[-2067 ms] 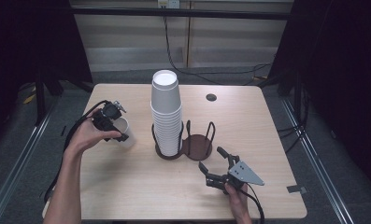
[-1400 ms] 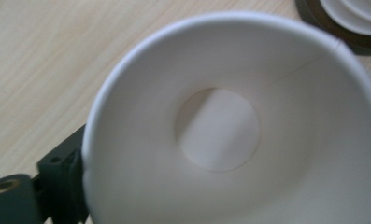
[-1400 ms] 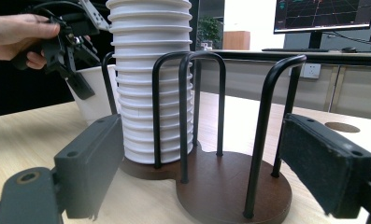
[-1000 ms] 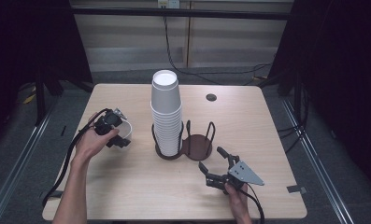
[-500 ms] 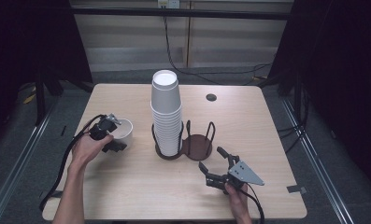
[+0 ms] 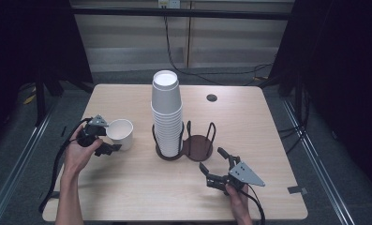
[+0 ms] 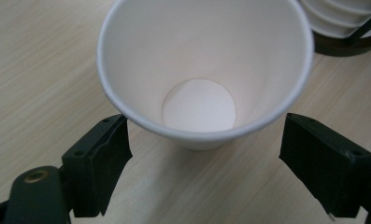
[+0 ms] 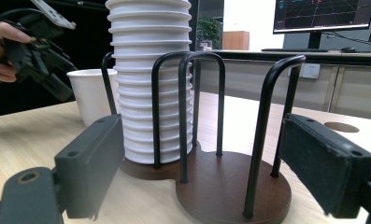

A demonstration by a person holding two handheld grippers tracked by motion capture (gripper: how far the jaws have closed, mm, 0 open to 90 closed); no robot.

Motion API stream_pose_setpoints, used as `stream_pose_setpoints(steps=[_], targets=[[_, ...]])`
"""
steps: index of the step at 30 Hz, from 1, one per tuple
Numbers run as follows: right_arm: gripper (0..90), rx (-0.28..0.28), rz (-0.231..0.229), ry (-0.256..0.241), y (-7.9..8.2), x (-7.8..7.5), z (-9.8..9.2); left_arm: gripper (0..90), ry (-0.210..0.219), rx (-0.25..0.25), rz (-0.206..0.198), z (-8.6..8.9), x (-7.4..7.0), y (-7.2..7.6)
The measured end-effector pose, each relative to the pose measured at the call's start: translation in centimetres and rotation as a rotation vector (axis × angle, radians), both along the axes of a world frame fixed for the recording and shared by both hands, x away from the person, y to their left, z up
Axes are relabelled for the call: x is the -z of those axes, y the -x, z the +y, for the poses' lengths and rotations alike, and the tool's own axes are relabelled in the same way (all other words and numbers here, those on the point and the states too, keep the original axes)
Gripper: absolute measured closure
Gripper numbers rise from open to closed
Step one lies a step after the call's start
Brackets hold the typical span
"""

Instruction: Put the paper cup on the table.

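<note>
On the table's left half stands our single paper cup (image 6: 120, 133), upright and mouth up, well apart from the cup stack (image 6: 166, 117) that fills one bay of the dark wire holder (image 6: 197, 146). Our left gripper (image 6: 102, 138) is at the cup, jaws spread wide to either side of it; in the left gripper view the cup (image 7: 204, 70) sits between the two black jaws with a gap on each side, so we judge nothing is gripped. To do this step well, we should keep the jaws level with the cup's upper wall, centre it between them, and close gently, since thin paper will buckle or tip under a hard or lopsided squeeze. Whether we are releasing or about to pick it up, we cannot tell. Our right gripper (image 6: 219, 169) lies low on the table near the holder's empty bay, jaws wide apart and holding nothing, facing the holder (image 8: 230, 186).
</note>
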State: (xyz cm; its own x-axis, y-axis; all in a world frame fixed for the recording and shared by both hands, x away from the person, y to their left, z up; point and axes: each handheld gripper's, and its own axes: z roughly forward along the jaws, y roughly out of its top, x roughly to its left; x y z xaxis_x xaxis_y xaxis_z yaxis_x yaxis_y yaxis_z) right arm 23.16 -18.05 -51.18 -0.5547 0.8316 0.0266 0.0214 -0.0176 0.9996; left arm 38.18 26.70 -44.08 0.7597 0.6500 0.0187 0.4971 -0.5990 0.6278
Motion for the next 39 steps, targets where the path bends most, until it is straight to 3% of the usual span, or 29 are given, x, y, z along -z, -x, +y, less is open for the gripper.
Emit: stream_pose_setpoints(steps=[3,7,14,17,22,28,30,33,36,39], targets=[[13.4,0.000,0.000,0.000,0.0,0.0,0.0,16.0,0.006,-0.029,-0.035,0.2,-0.2,0.6],[13.4,-0.001,-0.001,-0.001,0.0,0.0,0.0,15.9,0.079,-0.028,-0.064,0.5,-0.6,1.6],[13.4,0.000,0.000,0.000,0.0,0.0,0.0,16.4,0.132,-0.064,-0.115,0.3,-0.4,3.0],[13.4,0.001,-0.001,0.000,0.0,0.0,0.0,16.1,0.176,-0.074,-0.142,0.6,-0.8,3.8],[13.4,-0.001,-0.001,-0.001,0.0,0.0,0.0,16.2,0.206,-0.100,-0.194,1.2,-1.6,5.1],[13.4,0.000,-0.001,-0.001,0.0,0.0,0.0,16.6,0.308,-0.111,-0.263,1.2,-2.2,7.2],[13.4,0.000,-0.001,-0.001,0.0,0.0,0.0,16.6,0.367,-0.060,-0.268,1.0,-2.2,7.8],[13.4,0.000,-0.001,-0.001,0.0,0.0,0.0,16.5,0.349,-0.068,-0.287,0.4,-2.0,8.7],[13.4,0.001,-0.001,-0.001,0.0,0.0,0.0,16.5,0.382,-0.045,-0.301,-0.2,-1.7,9.5],[13.4,0.001,-0.001,-0.001,0.0,0.0,0.0,16.5,0.387,-0.071,-0.353,-0.7,-1.5,10.5]])
